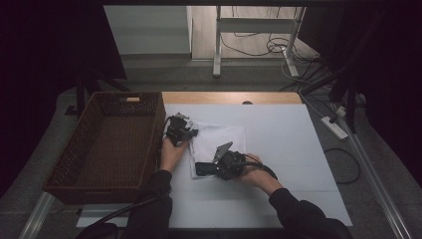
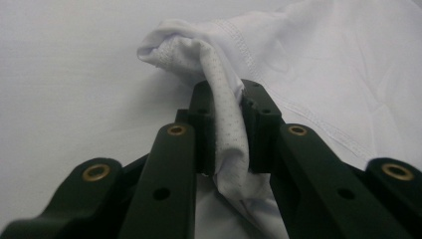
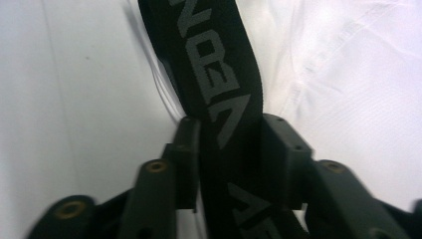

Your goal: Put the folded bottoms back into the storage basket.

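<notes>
A white garment [image 1: 224,137] lies crumpled on the white table cover [image 1: 283,134]. My left gripper [image 1: 190,133] sits at the garment's upper left corner. In the left gripper view the left gripper [image 2: 228,124] is shut on a bunched fold of white perforated fabric [image 2: 189,50]. My right gripper [image 1: 200,169] lies at the garment's lower left edge. In the right gripper view the right gripper [image 3: 230,142] has its pads closed against a black elastic band with grey lettering [image 3: 209,59], and white fabric [image 3: 348,99] lies beside the band.
A brown wicker basket [image 1: 112,149] stands at the left of the table, right beside the left hand. A wooden strip [image 1: 229,97] runs along the table's far edge. Cables and a power strip [image 1: 334,127] lie on the floor to the right.
</notes>
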A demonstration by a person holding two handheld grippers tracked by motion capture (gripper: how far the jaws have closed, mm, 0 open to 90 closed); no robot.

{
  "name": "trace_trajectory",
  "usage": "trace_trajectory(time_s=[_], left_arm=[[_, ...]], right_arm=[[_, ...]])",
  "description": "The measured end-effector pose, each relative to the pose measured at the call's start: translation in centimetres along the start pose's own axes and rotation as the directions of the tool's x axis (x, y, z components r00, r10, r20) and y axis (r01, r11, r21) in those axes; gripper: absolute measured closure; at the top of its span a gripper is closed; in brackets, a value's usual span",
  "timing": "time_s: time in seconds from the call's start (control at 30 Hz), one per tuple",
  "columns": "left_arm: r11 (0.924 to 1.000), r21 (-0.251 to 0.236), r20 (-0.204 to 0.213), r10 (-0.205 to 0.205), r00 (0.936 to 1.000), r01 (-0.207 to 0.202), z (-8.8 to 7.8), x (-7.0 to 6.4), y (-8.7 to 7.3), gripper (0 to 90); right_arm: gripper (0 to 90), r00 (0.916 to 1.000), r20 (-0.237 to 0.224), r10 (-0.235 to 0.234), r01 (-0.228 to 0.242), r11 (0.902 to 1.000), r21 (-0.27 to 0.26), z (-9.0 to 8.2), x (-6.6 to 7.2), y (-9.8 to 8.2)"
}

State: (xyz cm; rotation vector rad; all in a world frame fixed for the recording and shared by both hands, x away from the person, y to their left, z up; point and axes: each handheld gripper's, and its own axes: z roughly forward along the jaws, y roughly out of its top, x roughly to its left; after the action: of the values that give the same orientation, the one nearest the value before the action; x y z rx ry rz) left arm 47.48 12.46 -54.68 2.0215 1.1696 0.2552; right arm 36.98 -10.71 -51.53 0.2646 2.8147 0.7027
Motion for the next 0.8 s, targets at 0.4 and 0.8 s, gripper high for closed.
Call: trace_trajectory(time_s=[0.4, 0.8], left_arm=[[1.0000, 0.002, -0.007, 0.006, 1.0000, -0.006, 0.0, -0.1, 0.0, 77.1], [0.9995, -0.005, -0.077, 0.031, 0.9965, -0.032, -0.1, -1.1, 0.1, 80.4]], right_arm=[[76.1, 0.9992, 0.019, 0.035, -0.036, 0.9990, 0.028, 0.0, -0.4, 0.4], [77.1, 0.9892, -0.093, 0.114, -0.116, 0.9931, -0.019, -0.3, -1.9, 0.0]])
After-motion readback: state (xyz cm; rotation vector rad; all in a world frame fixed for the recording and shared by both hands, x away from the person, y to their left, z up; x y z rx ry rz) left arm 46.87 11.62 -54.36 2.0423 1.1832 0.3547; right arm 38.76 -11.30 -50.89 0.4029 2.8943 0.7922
